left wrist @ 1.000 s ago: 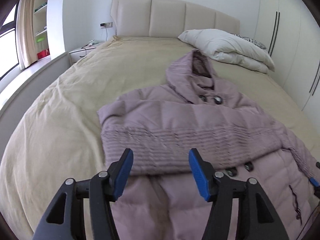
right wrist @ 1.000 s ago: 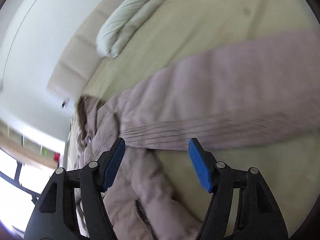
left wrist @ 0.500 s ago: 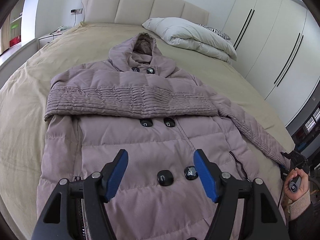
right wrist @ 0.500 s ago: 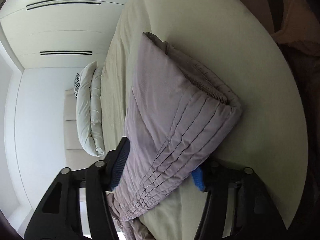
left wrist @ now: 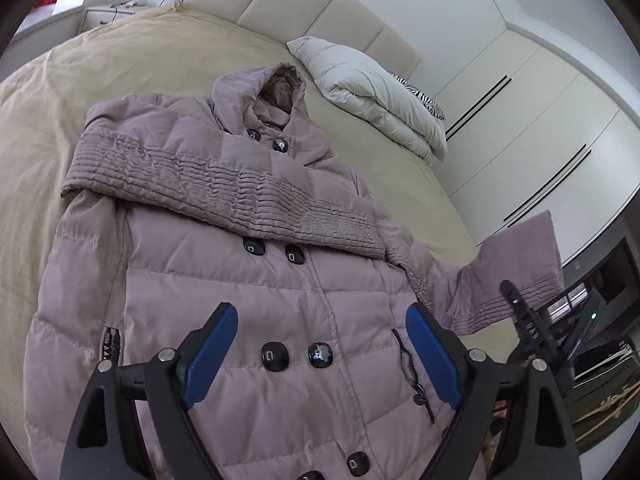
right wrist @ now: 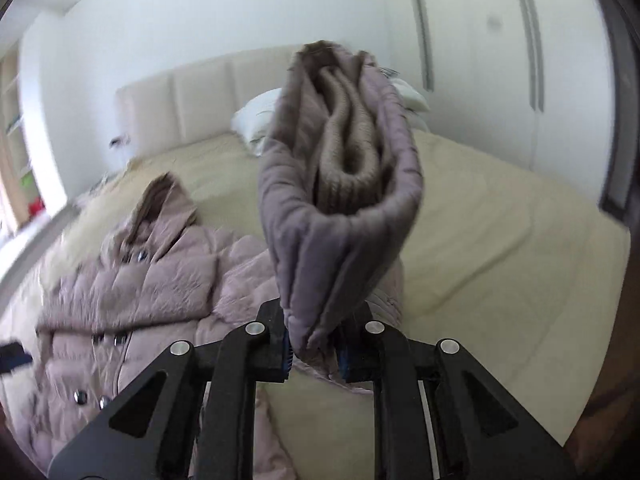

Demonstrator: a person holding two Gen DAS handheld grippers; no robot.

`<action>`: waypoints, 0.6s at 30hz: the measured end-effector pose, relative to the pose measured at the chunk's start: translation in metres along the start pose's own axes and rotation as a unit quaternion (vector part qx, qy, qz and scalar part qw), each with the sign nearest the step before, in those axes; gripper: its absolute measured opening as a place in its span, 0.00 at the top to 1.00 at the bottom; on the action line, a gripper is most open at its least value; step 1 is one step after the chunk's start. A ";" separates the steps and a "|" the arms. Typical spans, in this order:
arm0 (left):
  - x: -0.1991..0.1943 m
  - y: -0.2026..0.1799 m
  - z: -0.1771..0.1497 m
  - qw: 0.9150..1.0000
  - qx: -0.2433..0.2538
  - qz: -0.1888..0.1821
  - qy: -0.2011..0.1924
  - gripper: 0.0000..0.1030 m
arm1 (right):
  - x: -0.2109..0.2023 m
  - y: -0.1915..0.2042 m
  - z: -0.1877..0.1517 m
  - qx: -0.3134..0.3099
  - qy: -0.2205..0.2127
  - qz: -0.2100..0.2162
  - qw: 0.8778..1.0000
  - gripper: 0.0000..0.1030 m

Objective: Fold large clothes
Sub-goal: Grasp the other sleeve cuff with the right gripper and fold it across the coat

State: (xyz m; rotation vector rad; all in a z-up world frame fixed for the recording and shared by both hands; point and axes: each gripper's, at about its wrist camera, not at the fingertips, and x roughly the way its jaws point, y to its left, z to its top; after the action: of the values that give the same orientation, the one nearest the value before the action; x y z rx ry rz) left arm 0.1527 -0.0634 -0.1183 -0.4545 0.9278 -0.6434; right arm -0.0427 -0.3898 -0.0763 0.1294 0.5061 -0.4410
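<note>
A mauve hooded puffer coat (left wrist: 248,280) lies face up on the bed, black buttons down the front. One sleeve (left wrist: 224,188) is folded across its chest. My left gripper (left wrist: 320,360) is open and empty, hovering above the coat's lower front. My right gripper (right wrist: 312,354) is shut on the cuff of the other sleeve (right wrist: 340,208) and holds it lifted off the bed; its knit inner cuff shows. That raised sleeve (left wrist: 516,272) and the right gripper (left wrist: 528,328) also show at the right of the left wrist view.
The coat lies on a beige bedspread (left wrist: 100,64). A folded white duvet (left wrist: 380,104) sits near the padded headboard (left wrist: 320,12). White wardrobe doors (left wrist: 540,128) line the right side. A nightstand (left wrist: 108,12) stands at the far left.
My right gripper closed on the sleeve cuff and lifted it off the bed. My left gripper drew back over the coat's lower front and stays open.
</note>
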 end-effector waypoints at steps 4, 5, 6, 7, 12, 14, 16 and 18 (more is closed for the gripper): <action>0.003 0.012 0.002 0.995 -0.069 -0.070 0.009 0.09 | 0.003 0.108 -0.020 -0.158 -0.002 0.025 0.987 0.86; 0.004 0.014 0.004 0.993 -0.083 -0.086 0.012 0.06 | 0.003 0.128 -0.029 -0.188 -0.002 0.032 0.982 0.87; 0.006 0.016 0.005 0.991 -0.096 -0.097 0.014 0.05 | 0.002 0.147 -0.039 -0.214 -0.001 0.038 0.976 0.87; 0.009 0.016 0.007 0.989 -0.106 -0.106 0.018 0.04 | 0.002 0.163 -0.048 -0.236 0.001 0.044 0.971 0.87; 0.021 0.012 0.014 0.983 -0.124 -0.131 0.043 0.03 | -0.015 0.215 -0.088 -0.316 0.002 0.053 0.947 0.87; 0.026 0.012 0.016 0.982 -0.129 -0.131 0.054 0.03 | -0.018 0.218 -0.093 -0.330 0.000 0.054 0.943 0.87; 0.033 0.015 0.017 0.981 -0.135 -0.124 0.065 0.05 | -0.022 0.222 -0.097 -0.340 -0.001 0.055 0.939 0.87; 0.044 0.018 0.017 0.977 -0.148 -0.128 0.086 0.34 | -0.018 0.225 -0.098 -0.349 -0.007 0.054 0.935 0.87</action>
State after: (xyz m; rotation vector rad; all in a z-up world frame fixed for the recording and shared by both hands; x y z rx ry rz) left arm 0.1924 -0.0791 -0.1461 -0.8042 1.1480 -0.7907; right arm -0.0009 -0.1593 -0.1498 -0.5301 0.6128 -0.1335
